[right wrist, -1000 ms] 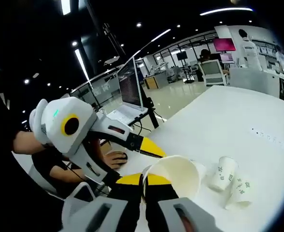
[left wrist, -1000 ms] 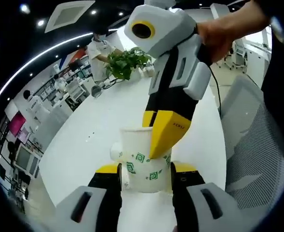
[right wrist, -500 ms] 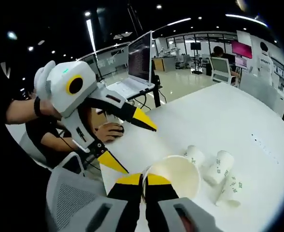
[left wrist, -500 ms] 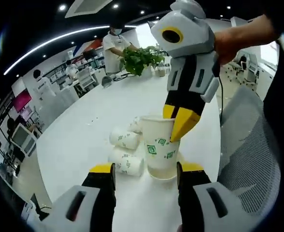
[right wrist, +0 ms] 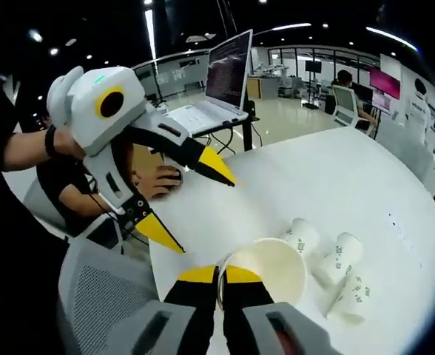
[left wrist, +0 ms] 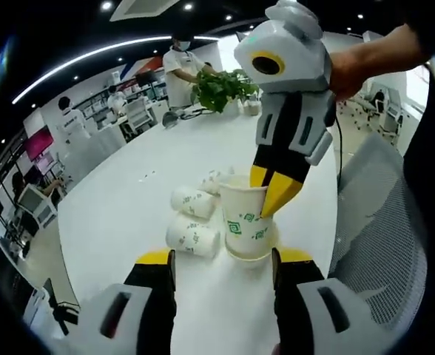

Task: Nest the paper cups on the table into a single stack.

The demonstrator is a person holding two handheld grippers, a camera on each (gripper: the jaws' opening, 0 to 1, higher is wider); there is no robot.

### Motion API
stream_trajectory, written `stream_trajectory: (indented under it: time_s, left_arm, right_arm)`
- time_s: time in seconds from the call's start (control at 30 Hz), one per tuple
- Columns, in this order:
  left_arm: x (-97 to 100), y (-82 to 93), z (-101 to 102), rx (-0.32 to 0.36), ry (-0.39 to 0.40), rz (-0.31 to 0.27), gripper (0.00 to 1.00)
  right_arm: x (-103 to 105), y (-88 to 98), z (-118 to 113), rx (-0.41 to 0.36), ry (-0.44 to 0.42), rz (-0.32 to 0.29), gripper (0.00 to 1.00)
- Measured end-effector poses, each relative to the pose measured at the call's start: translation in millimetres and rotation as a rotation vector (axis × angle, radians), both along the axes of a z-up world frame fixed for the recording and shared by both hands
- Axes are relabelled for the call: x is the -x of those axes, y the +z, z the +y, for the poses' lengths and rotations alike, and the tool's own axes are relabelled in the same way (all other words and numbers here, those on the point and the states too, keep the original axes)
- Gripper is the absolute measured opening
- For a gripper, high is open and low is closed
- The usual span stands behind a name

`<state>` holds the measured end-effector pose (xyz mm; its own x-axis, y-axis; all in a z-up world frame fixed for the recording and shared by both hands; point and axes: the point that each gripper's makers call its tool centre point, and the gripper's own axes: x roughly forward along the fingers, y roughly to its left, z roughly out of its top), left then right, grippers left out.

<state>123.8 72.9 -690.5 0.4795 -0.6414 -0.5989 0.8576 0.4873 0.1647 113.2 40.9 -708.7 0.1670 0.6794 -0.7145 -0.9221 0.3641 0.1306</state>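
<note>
Surface: white table [left wrist: 121, 214], open office behind.
Left gripper view: left gripper [left wrist: 221, 260] jaws spread, empty; upright cup [left wrist: 248, 222] just ahead, right gripper [left wrist: 274, 186] pinching its rim; three cups [left wrist: 193, 237] lie beside.
Right gripper view: right gripper [right wrist: 220, 275] clamps upright cup [right wrist: 269, 268] rim; loose cups [right wrist: 336, 259] beyond; left gripper [right wrist: 184, 200] gapes.
Progress: nesting apparently unstarted; three remain.

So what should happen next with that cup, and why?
Probably lower the upright paper cup in the right claw over one of the cups lying on their sides, or have the open left claw pick one up: they lie loose on the table.
</note>
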Motion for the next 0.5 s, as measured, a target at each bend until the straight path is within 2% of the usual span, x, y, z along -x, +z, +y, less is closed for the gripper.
stream_trajectory:
  time_s: [0.17, 0.33, 0.5]
  left_arm:
    - [-0.1, -1.0, 4.3, 0.007, 0.013, 0.006, 0.51]
    - [0.6, -4.7, 8.7, 0.005, 0.018, 0.011, 0.51]
    - [1.0, -7.8, 10.8, 0.008, 0.025, 0.016, 0.51]
  right_arm:
    - [-0.4, -5.7, 0.6, 0.025, 0.019, -0.010, 0.00]
    - [2.0, -14.9, 3.5, 0.084, 0.054, -0.028, 0.00]
    - [5.9, -21.7, 8.4, 0.092, 0.062, -0.022, 0.00]
